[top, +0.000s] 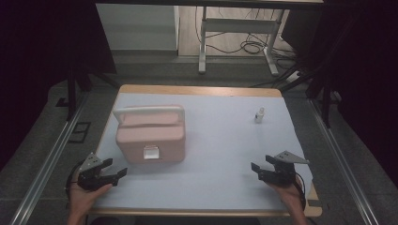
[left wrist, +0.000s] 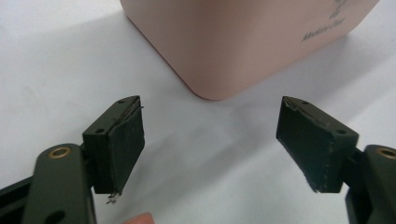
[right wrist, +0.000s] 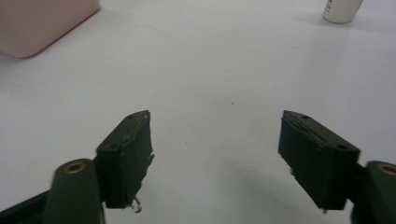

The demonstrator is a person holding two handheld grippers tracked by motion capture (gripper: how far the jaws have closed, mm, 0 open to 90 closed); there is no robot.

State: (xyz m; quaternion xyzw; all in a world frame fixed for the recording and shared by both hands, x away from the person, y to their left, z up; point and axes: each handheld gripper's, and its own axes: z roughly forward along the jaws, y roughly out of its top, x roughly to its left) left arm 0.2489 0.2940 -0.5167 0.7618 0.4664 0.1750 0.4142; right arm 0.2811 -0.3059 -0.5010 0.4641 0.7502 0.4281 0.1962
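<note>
While both tongs gape empty, the pink box (top: 150, 136) sits just beyond the left tongs (top: 115, 169).

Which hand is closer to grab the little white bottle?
The right gripper, probably. The little white bottle stands upright on its side of the table, while the pink box sits between it and the left gripper. Both grippers are open.

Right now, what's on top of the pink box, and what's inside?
The pink box carries a white handle lying across its closed lid, with a white latch on the front. The contents are hidden.
</note>
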